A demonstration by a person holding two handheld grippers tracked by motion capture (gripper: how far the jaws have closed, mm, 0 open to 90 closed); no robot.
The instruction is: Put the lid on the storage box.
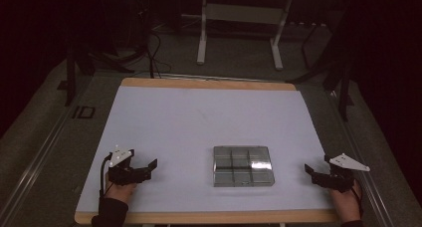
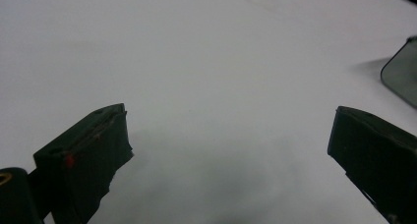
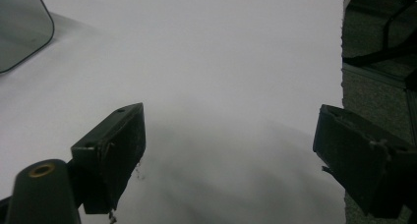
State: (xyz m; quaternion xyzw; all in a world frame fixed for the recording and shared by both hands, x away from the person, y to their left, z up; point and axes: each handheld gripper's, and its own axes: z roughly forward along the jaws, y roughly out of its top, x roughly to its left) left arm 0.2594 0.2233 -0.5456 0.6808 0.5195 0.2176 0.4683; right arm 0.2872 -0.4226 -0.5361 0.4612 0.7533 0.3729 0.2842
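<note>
Bench [image 1: 164, 112] covered by a pale sheet, wooden edge showing at the far and near sides. A clear plastic compartment box [image 1: 243, 166], lid closed, lies flat on the near half of the bench, a little right of centre; dividers inside form a grid of cells, contents too dim to tell. Left tool [image 1: 149, 168] sits low over the near left part of the bench, held in a hand [image 1: 119, 191], jaws spread wide and empty; in the left gripper view bare sheet lies between them, with a corner of the box [image 2: 403, 71] at the right edge. Right tool [image 1: 309, 173] is near the right edge of the bench, jaws likewise wide apart, nothing between them; a box corner [image 3: 22, 25] shows upper left in the right gripper view. Both tools well apart from the box, one on each side of it.
</note>
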